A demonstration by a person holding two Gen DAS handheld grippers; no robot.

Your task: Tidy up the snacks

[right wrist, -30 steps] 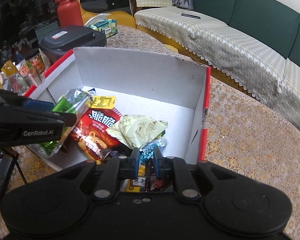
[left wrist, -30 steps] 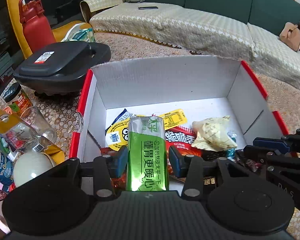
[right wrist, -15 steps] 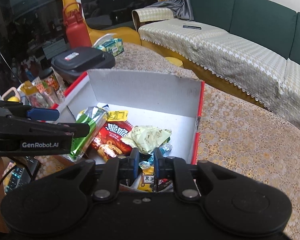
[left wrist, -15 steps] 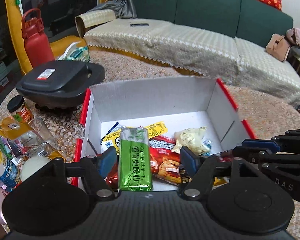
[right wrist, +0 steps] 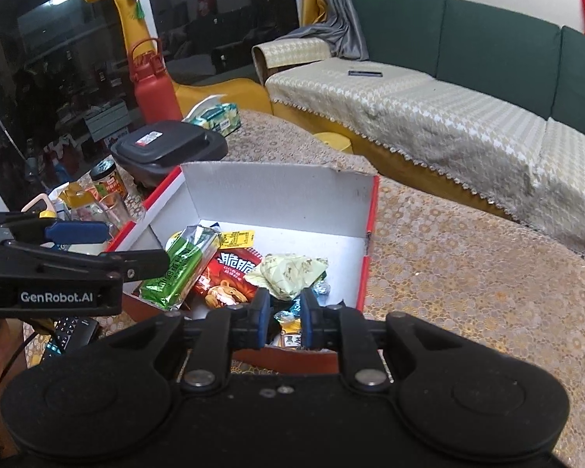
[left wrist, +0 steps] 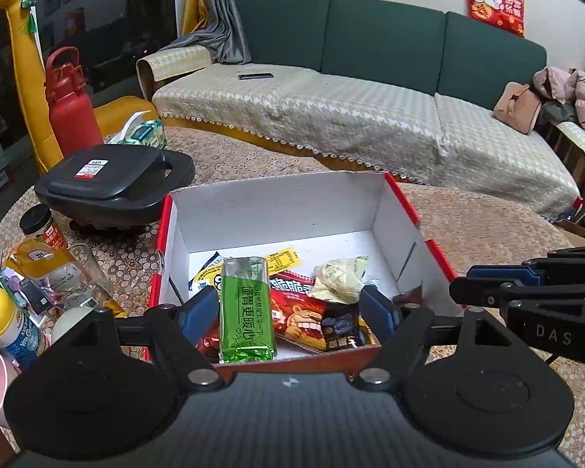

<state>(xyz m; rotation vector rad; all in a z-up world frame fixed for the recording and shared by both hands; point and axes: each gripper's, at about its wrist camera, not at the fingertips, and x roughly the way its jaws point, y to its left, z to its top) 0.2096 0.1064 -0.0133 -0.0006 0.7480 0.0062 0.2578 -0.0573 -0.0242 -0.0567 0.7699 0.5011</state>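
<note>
A white cardboard box with red edges (left wrist: pixel 401 202) (right wrist: pixel 371 214) stands on the table and holds several snacks. A green foil packet (left wrist: pixel 246 312) (right wrist: pixel 179 265) lies in it at the near left, leaning on the near wall. Beside it lie a red snack bag (left wrist: pixel 300 308) (right wrist: pixel 230 277), a pale crumpled packet (left wrist: pixel 341 279) (right wrist: pixel 288 273) and a yellow packet (left wrist: pixel 282 259). My left gripper (left wrist: pixel 292 312) is open and empty above the box's near edge. My right gripper (right wrist: pixel 284 321) has a narrow gap between its pads and holds nothing, at the near right of the box.
Left of the box stand a black lidded appliance (left wrist: pixel 109 179), a red bottle (left wrist: pixel 72 109), jars, a glass (left wrist: pixel 85 269) and bottles. A green sofa with a beige cover (left wrist: pixel 370 124) is behind the table. The lace tablecloth (right wrist: pixel 468 273) extends right.
My left gripper let go of the green packet, opened wide and drew back up and away from the box. The right gripper also drew back. The packet now rests in the box.
</note>
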